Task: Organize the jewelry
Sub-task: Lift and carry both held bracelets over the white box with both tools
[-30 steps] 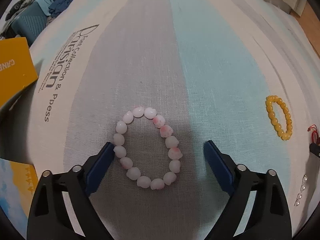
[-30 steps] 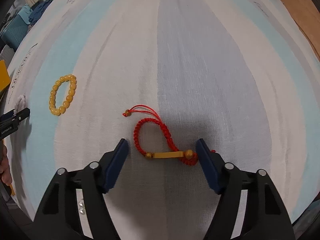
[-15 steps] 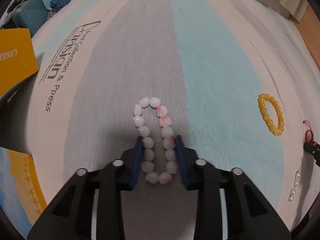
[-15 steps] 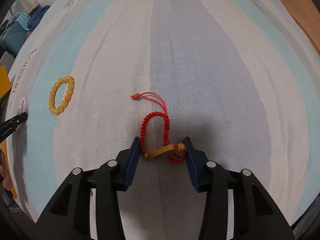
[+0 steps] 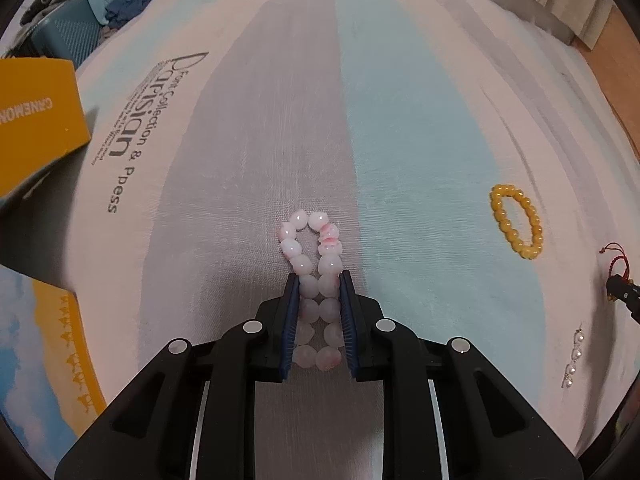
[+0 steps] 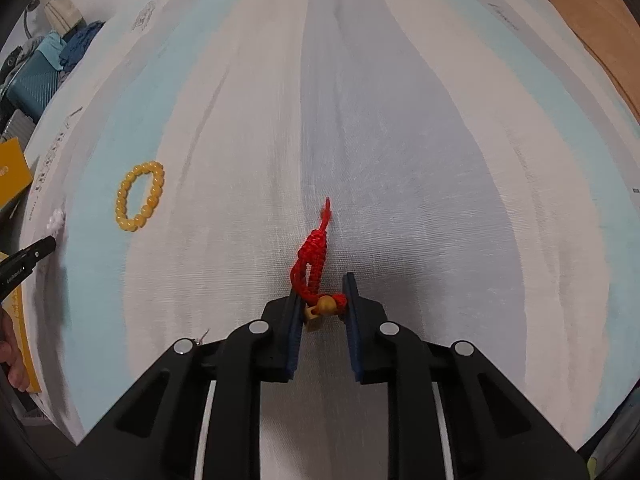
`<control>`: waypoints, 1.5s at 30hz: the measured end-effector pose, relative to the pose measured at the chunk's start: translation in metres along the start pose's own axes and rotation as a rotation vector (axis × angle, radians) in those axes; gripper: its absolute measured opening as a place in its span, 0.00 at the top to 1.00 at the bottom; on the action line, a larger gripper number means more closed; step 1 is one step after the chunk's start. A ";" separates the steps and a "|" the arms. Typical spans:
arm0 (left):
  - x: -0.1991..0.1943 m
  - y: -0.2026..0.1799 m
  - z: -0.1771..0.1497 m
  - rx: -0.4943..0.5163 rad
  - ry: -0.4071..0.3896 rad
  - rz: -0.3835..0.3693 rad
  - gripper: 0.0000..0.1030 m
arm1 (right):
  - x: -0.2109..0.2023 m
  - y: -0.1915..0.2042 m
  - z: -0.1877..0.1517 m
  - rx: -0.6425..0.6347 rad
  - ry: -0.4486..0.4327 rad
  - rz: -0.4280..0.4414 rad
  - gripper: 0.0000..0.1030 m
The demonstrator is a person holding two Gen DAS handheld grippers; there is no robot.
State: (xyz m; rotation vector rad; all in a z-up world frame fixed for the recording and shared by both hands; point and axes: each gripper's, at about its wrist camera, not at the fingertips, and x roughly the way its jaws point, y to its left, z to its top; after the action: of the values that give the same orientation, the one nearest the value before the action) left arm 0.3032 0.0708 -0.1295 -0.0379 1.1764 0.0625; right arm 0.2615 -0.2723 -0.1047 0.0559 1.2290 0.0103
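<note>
place: home bedroom — striped bedsheet (image 5: 400, 128) | heaped clothes (image 5: 128, 0) | curtain (image 5: 560, 0) — wood floor (image 6: 600, 20)

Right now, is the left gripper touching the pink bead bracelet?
Touching. The left wrist view shows the left gripper closed on the pink bead bracelet, both blue pads pressing its two bead strands together.

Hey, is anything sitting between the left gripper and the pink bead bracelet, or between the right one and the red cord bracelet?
Nothing visible. The left gripper has its jaws closed on the pink bead bracelet, and the right gripper is closed on the red cord bracelet. The yellow bead bracelet lies apart, off to the side.
</note>
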 end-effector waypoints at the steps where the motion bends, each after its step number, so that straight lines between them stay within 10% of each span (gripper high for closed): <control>1: -0.004 0.000 0.000 0.001 -0.005 0.000 0.81 | -0.004 -0.001 0.000 0.001 -0.004 0.003 0.83; 45: -0.177 0.017 -0.036 0.004 -0.161 -0.022 0.89 | -0.148 0.086 -0.022 -0.077 -0.194 0.070 0.83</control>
State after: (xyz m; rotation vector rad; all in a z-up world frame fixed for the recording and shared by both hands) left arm 0.2009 0.0801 0.0201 -0.0409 1.0153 0.0432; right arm 0.1934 -0.1910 0.0318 0.0323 1.0311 0.1106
